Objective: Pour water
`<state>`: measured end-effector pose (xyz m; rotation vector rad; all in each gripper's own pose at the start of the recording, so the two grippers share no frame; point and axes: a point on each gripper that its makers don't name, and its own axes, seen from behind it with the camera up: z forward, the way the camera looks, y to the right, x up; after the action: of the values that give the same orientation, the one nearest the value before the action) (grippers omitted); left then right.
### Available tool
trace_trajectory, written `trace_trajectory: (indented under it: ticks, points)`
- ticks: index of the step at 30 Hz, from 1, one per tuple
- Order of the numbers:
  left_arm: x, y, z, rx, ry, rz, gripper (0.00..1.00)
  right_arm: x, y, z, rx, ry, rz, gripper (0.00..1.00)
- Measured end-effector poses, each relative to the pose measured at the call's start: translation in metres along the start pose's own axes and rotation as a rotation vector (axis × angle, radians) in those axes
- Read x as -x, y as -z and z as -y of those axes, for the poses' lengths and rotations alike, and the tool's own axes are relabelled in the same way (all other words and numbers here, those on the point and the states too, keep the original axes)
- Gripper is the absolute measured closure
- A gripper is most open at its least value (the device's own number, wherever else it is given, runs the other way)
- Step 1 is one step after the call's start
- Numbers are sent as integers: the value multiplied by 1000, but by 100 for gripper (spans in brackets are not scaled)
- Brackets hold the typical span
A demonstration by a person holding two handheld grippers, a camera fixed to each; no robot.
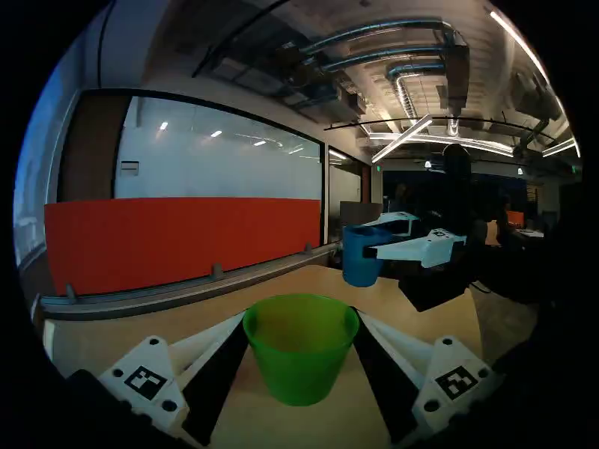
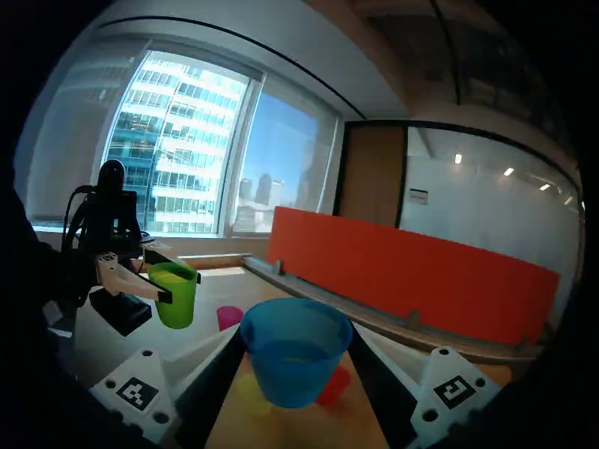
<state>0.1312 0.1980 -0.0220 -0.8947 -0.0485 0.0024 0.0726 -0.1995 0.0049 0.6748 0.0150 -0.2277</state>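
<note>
Spill risk: the cups are well apart, both clear of the counter (image 1: pixel 195 318).
Right claw (image 2: pixel 296 337) pinches the water-filled blue plastic cup (image 2: pixel 296 359); left claw (image 1: pixel 299 329) pinches the green plastic cup (image 1: pixel 301 352). Tilting before the rims meet would probably wet the counter.

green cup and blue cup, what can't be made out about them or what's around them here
1. Contents of the green cup: in the left gripper view its inside is in shadow; in the right gripper view it is too small to tell.
2. The yellow object and red object: in the right gripper view, mostly hidden behind the blue cup, so their shapes are unclear.
</note>
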Motion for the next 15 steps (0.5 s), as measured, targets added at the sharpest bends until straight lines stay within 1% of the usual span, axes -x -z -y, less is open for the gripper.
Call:
trace_trajectory:
  ticks: [6, 12, 15]
  points:
    - [2, -2, -6, 17, -1, 3, 11, -13, -4, 3, -3, 58, -19, 8]
    - [6, -5, -13, 39, 10, 7, 11, -24, -8, 10, -13, 127, -30, 8]
    - [7, -6, -15, 43, 11, 8, 12, -29, -10, 14, -20, 156, -34, 8]
